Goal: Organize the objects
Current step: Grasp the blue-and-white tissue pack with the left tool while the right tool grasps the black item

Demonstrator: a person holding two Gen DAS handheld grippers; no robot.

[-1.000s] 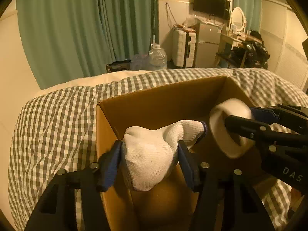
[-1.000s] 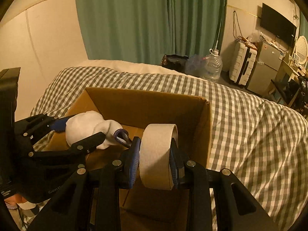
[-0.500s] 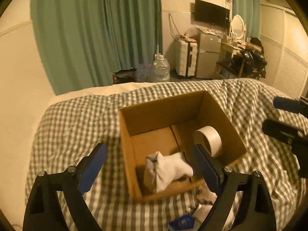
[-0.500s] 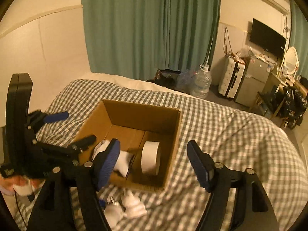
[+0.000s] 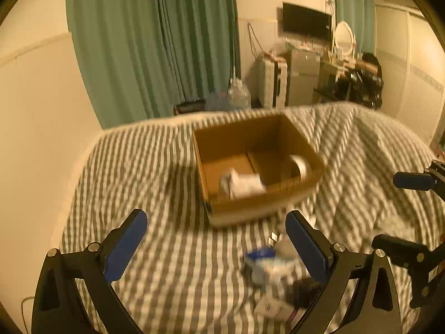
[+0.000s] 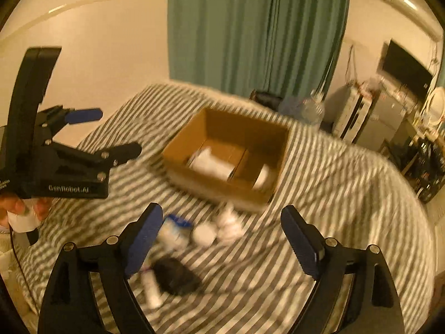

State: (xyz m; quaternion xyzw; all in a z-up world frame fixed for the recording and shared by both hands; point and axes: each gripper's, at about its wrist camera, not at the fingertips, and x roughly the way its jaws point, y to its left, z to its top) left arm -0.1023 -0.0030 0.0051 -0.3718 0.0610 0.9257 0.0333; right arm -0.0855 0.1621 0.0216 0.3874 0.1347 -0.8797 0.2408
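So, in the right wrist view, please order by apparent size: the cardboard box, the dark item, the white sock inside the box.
1. cardboard box
2. dark item, though it lies nearer the camera
3. white sock; blurred, so this is unsure

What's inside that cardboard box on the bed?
The cardboard box holds a white sock on one side and a roll of tape standing on the other. The near wall hides the floor just behind it, and blur hides anything smaller.

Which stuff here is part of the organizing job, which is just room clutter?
Job:
cardboard box
white sock and tape roll inside it
small white items, blue-capped item and dark item on the blanket
left tongs, right tongs, both open

Lying about:
water jug
suitcase
TV
curtain
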